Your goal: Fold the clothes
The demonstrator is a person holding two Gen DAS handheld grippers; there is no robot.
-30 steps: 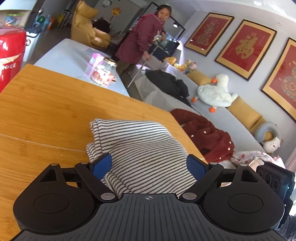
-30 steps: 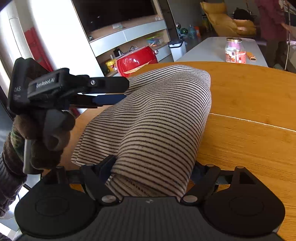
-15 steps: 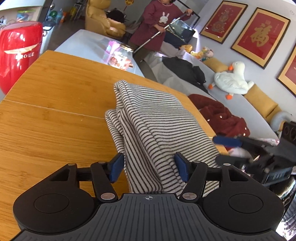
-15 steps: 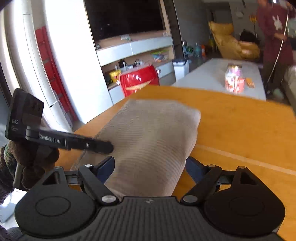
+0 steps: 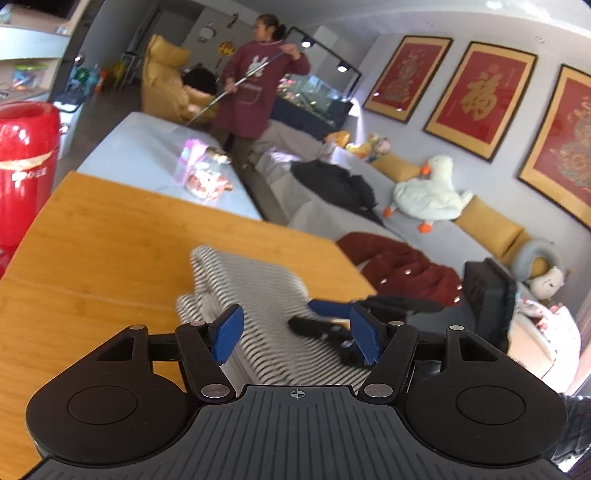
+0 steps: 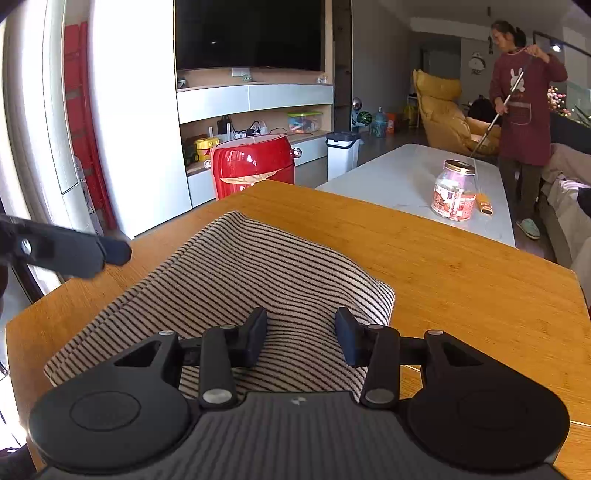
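Ahead of right gripper [image 6: 300, 338]: striped garment [image 6: 236, 280] lay folded on desk [image 6: 461, 280], released a second earlier; jaws apart, empty. Left gripper [image 5: 297, 334] likewise wide, holding nothing; fold apparently complete.

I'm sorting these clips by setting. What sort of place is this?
Most likely a home living room: a large TV in a wall unit, a sofa with plush toys, and a striped garment on a wooden table.

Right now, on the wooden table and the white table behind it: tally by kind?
Striped garment: 1, on the wooden table
Glass jar: 1, on the white table
Small orange object: 1, beside the jar
Total: 3
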